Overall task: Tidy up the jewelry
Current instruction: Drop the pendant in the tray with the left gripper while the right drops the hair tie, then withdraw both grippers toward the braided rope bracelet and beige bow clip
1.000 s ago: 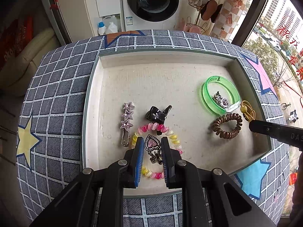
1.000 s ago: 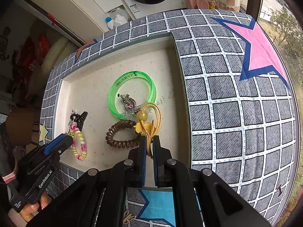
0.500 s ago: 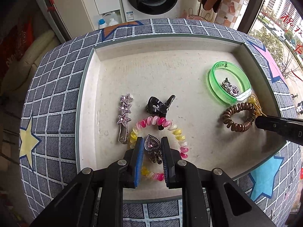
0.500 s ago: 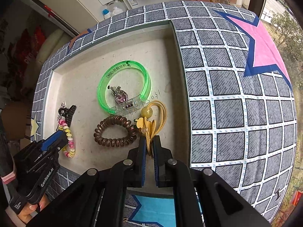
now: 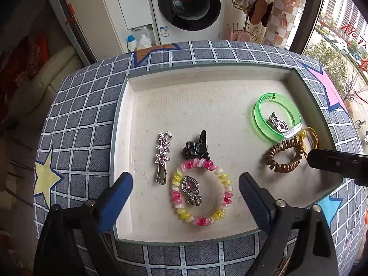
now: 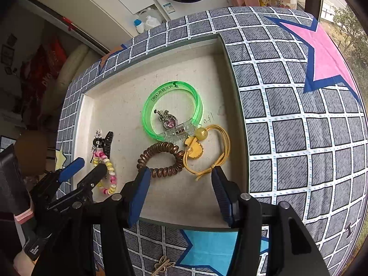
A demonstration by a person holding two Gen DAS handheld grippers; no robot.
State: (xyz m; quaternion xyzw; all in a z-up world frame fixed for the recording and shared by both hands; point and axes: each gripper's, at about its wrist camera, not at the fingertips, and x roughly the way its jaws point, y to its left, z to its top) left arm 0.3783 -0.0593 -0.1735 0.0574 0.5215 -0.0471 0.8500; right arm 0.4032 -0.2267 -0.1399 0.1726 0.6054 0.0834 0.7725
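Note:
My left gripper point(image 5: 185, 184) is open and empty over the near part of the cream tray point(image 5: 207, 96). Between its fingers lies a heart clip point(image 5: 190, 186) inside a pink-and-yellow bead bracelet point(image 5: 202, 193). A star hair clip point(image 5: 162, 154) and a black claw clip point(image 5: 197, 148) lie beyond it. My right gripper point(image 6: 180, 182) is open and empty, just short of a yellow hair tie point(image 6: 207, 151) and a brown coil tie point(image 6: 159, 159). A green bangle point(image 6: 172, 109) encloses a second heart clip point(image 6: 169, 120).
The tray sits sunk in a grey checked cloth point(image 5: 87, 115) with coloured stars. The right gripper's finger point(image 5: 331, 161) reaches in at the tray's right side in the left wrist view. A gold bow-shaped piece point(image 6: 163, 264) lies on the cloth near me. A washing machine point(image 5: 188, 4) stands behind.
Both grippers have opened. The left one let go of the heart clip, which now lies inside the bead bracelet. The right one released the yellow hair tie beside the coil tie.

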